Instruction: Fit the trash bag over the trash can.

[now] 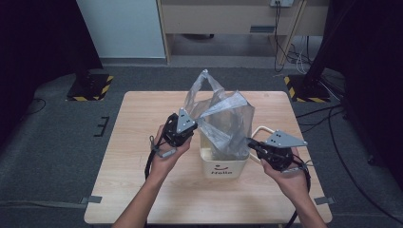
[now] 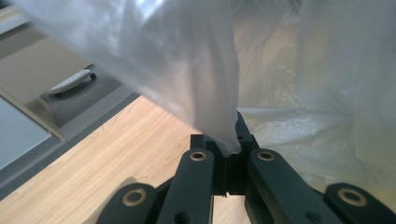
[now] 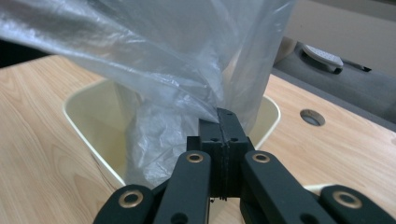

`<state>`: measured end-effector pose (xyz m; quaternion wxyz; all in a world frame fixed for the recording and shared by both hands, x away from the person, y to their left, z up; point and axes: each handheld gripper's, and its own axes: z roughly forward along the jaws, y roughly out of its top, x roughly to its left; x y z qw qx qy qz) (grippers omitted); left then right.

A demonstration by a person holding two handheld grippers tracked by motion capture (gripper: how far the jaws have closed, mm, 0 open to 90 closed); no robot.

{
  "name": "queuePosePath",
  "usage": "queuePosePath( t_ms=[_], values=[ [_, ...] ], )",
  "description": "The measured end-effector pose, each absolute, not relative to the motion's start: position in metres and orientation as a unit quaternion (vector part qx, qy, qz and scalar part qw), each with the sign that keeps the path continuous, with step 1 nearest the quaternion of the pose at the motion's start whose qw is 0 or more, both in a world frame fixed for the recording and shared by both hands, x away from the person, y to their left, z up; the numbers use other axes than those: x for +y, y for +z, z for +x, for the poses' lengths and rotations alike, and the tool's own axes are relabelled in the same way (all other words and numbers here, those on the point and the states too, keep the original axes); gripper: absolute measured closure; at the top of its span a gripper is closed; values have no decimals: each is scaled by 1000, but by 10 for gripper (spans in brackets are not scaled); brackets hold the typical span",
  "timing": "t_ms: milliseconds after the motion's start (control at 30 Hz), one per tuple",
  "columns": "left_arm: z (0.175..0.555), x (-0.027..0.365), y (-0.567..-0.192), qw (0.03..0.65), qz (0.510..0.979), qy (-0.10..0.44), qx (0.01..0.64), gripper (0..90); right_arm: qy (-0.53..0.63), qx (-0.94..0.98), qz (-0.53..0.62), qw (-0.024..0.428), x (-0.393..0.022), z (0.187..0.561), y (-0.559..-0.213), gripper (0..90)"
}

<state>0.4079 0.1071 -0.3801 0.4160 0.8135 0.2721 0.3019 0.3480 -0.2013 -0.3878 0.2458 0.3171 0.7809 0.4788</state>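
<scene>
A clear plastic bag [image 1: 223, 118] stands inside a small cream bin [image 1: 223, 167] in the middle of the wooden table [image 1: 138, 142]. My left gripper [image 1: 192, 127] is shut on the bag's left edge, and the film [image 2: 187, 70] runs up out of its jaws. My right gripper [image 1: 251, 144] is shut on the bag's right edge, just above the bin's rim [image 3: 88, 126]. The bag's crumpled lower part [image 3: 154, 144] lies down in the bin. One loop handle [image 1: 205, 78] sticks up at the back.
The bin has a white handle [image 1: 262, 130] on its right side and a printed smile on its front. A round hole [image 3: 312, 117] is set in the tabletop. Dark stand bases with striped tape [image 1: 90, 88] sit on the floor beyond the table.
</scene>
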Motion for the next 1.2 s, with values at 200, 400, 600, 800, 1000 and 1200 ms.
queuePosePath(
  t_ms=[200, 400, 600, 800, 1000, 1200],
  values=[
    [411, 108, -379, 415, 811, 305, 278, 899, 493, 770, 324, 243, -209, 348, -397, 900],
    [417, 109, -379, 414, 808, 306, 286, 899, 495, 765, 329, 249, -218, 340, -397, 900],
    [425, 100, -384, 393, 820, 306, 283, 899, 489, 765, 336, 251, -222, 331, -406, 900],
    [432, 96, -390, 385, 823, 304, 286, 899, 479, 775, 330, 249, -224, 319, -419, 900],
    [439, 95, -394, 376, 826, 301, 292, 899, 469, 778, 338, 245, -228, 317, -431, 900],
    [444, 93, -402, 362, 834, 297, 292, 899, 462, 784, 339, 236, -225, 320, -439, 900]
  ],
)
